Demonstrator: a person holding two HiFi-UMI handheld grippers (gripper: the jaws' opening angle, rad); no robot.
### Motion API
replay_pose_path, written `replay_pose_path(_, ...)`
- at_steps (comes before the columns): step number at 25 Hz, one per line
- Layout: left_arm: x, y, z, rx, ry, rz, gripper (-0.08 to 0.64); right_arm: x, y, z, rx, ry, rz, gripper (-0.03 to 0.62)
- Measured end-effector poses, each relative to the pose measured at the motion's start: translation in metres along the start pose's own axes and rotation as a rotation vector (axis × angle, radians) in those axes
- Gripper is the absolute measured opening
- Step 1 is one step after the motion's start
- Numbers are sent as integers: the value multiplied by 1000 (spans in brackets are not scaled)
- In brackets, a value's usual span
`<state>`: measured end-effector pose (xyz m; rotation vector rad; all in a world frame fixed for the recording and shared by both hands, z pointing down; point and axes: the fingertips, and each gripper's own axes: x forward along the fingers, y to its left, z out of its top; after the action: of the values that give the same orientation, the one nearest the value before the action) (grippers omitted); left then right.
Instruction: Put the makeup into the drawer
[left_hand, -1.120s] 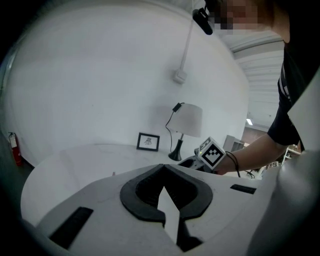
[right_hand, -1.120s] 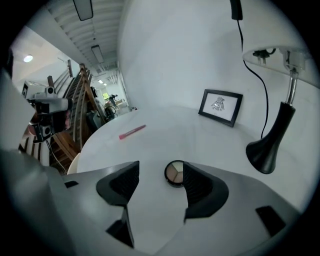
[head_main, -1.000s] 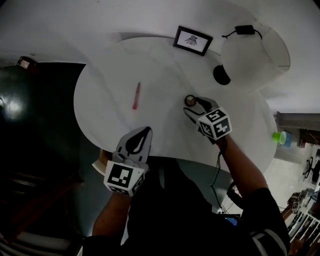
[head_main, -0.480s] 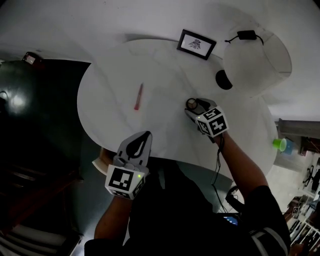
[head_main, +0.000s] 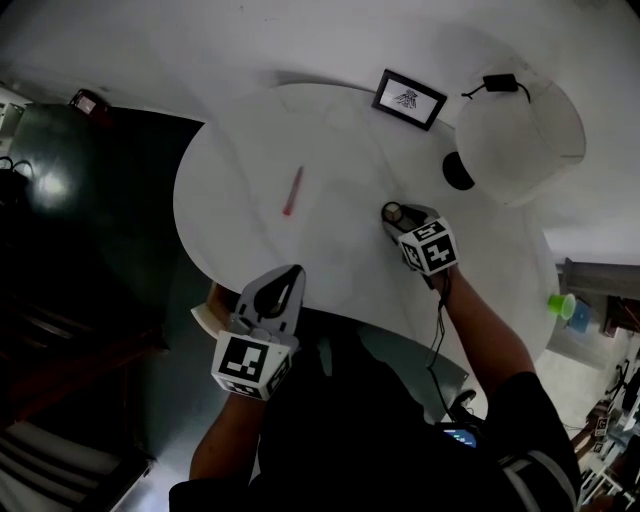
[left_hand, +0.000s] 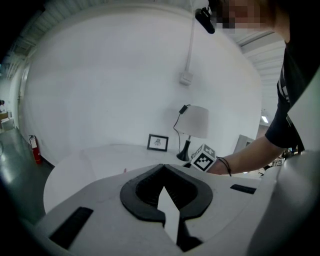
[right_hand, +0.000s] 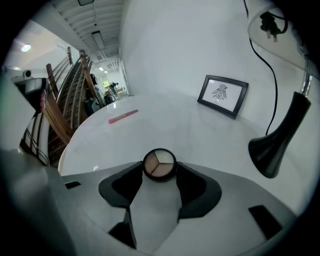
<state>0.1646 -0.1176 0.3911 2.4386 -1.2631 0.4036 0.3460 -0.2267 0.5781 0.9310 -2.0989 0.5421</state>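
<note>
**Item: round black compact** (right_hand: 159, 164), shallow, open-faced, with a pan split into three wedges of beige, cream and tan powder.
- Location: flat on the round white table (head_main: 250, 210), towards the person's right and just short of the black-footed lamp (right_hand: 277, 145).
- Axis: it is circular, so it has no long axis, and the bite can come from any side.

**Right gripper** (right_hand: 160, 171): pitched down at the compact, which sits squarely between the jaw tips.
- The jaws have just been closing.
- The dark pads appear to meet the compact's rim on both sides, which reads as a grasp just taken.
- The compact still rests on the tabletop.
- In the head view the compact (head_main: 392, 211) lies at the far end of this gripper (head_main: 403, 219). This is the nearer hand by a wide margin.

**Left gripper** (left_hand: 163, 170): clenched on nothing, held at the near table edge, well apart from the compact.

**Second item: slim pink stick** (head_main: 293, 191), probably a lip pencil.
- Location: lying alone mid-table, nearer the left gripper's side.
- Axis: its long axis runs roughly away from the person.

**Other:**
- A black picture frame (right_hand: 223, 96) stands at the back.
- A tan edge (head_main: 203, 312) under the rim beside the left gripper may be the drawer, though this cannot be told.
</note>
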Motion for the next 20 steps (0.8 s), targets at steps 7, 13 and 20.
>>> replay_pose_path(7,-30,-2,7,-4,-12,45,12,-10,11,1,-5,-20,6,212)
replay_pose_path(13,-63,2,5,27,-21,33,12,-32,30,10,24,-65,-17,212)
replay_pose_path(20,-107,21,4,42,-56,34,12,-59,78,36,10,-138,-33,212)
